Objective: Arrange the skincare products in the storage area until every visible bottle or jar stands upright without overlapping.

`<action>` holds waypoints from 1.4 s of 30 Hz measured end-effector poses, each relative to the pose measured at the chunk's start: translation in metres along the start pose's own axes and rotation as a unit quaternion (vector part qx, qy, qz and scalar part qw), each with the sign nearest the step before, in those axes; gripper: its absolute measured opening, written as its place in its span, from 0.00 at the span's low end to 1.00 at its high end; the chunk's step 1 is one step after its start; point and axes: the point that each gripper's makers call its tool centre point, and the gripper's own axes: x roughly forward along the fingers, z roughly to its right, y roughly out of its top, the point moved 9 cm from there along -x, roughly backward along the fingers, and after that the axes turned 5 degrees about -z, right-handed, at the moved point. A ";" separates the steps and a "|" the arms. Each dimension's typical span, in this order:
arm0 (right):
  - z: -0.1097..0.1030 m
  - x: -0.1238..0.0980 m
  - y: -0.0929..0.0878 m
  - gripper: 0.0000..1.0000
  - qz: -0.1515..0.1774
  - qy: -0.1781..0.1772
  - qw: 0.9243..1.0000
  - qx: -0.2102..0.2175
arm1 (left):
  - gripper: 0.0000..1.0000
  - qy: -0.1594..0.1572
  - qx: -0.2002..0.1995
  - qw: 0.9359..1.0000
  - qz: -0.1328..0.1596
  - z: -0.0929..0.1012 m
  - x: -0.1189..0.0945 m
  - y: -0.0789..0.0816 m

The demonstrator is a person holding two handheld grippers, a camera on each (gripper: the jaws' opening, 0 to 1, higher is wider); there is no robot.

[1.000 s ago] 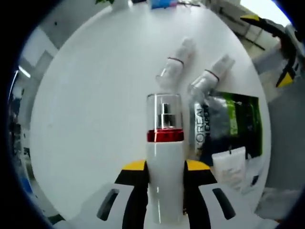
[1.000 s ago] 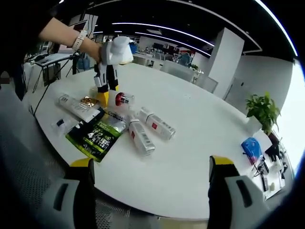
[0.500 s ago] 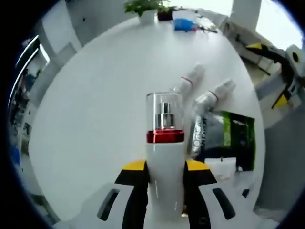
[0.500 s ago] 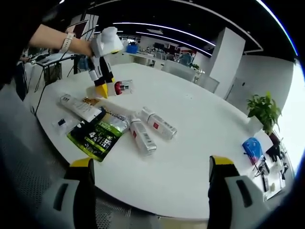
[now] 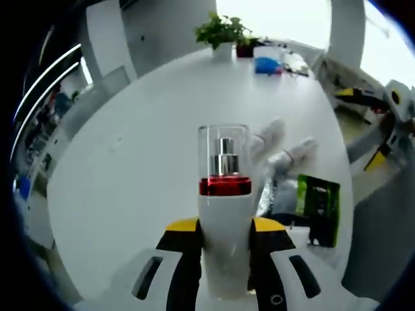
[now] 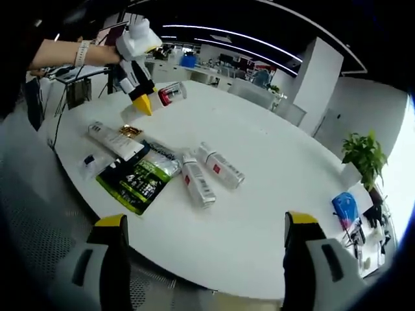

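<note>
- Above the worktop point(image 6: 272, 194), near its far edge, our left hand-held gripper point(image 5: 224, 236) grasps the red-collared pump bottle point(image 5: 224, 207), lifted.
- Our right hand-held gripper point(image 6: 204, 259) gapes, idle.
- Next, we judge: stand it upright.

Left gripper point(image 5: 224, 236) clamped, right gripper point(image 6: 204, 236) agape.

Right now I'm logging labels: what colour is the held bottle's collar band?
Red, on the white bottle; left gripper view.
</note>
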 end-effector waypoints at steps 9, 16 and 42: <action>0.014 0.008 0.024 1.00 0.040 0.056 0.996 0.058 | 0.24 0.017 -0.030 0.998 0.051 0.004 -0.019 -0.001; 0.035 0.006 0.049 0.99 0.081 0.096 0.987 0.102 | 0.24 0.028 -0.045 0.995 0.090 0.017 -0.030 0.006; 0.042 0.002 0.111 0.81 0.247 0.271 0.883 0.295 | 0.24 -0.006 -0.095 0.977 0.189 0.077 -0.034 0.034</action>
